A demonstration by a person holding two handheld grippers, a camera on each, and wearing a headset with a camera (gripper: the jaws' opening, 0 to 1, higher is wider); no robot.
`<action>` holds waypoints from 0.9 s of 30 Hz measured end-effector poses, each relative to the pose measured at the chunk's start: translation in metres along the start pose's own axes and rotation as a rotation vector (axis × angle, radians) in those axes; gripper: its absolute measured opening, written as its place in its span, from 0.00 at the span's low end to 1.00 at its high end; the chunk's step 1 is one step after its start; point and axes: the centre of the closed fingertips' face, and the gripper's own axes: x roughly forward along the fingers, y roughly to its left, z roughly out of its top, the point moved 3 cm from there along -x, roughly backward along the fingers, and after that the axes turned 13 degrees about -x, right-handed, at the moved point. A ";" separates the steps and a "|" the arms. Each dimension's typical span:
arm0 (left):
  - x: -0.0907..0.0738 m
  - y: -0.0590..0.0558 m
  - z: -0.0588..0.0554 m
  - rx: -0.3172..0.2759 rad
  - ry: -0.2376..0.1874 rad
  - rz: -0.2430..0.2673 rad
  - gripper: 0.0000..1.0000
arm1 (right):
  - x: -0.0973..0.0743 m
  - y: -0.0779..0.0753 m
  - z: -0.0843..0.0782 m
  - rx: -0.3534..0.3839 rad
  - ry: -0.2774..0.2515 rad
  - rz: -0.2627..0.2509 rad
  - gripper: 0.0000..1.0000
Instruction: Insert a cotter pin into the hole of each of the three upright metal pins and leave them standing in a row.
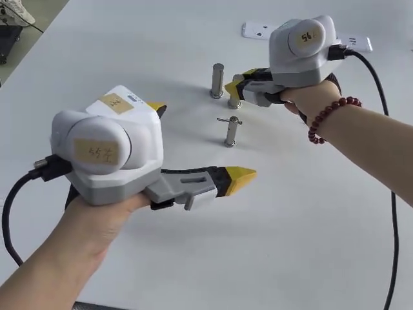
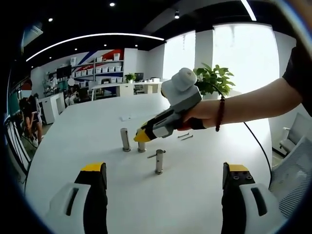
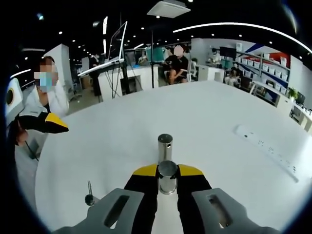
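Head view shows one done: the front pin carries its cotter pin. Your right gripper pinches the middle pin; the far pin looks empty; your left gripper is spread.

The left gripper has its jaws wide apart; ahead, the right gripper touches the middle metal pin.
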 end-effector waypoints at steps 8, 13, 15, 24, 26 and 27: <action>-0.004 -0.002 0.003 0.020 -0.008 0.003 0.99 | -0.022 0.009 -0.008 -0.048 0.000 0.037 0.08; -0.007 -0.006 0.002 0.021 -0.009 -0.008 0.99 | -0.036 0.011 -0.015 -0.100 0.013 0.065 0.08; -0.009 -0.009 0.002 0.020 -0.010 -0.014 0.99 | -0.040 0.009 -0.019 -0.105 0.020 0.072 0.08; -0.016 -0.019 -0.003 0.007 -0.015 -0.043 0.99 | -0.069 0.023 -0.034 -0.117 0.017 0.148 0.08; -0.017 -0.020 -0.004 0.011 -0.011 -0.047 0.99 | -0.075 0.028 -0.036 -0.119 0.018 0.158 0.08; -0.017 -0.021 -0.005 0.013 -0.010 -0.047 0.98 | -0.077 0.028 -0.037 -0.123 0.020 0.161 0.08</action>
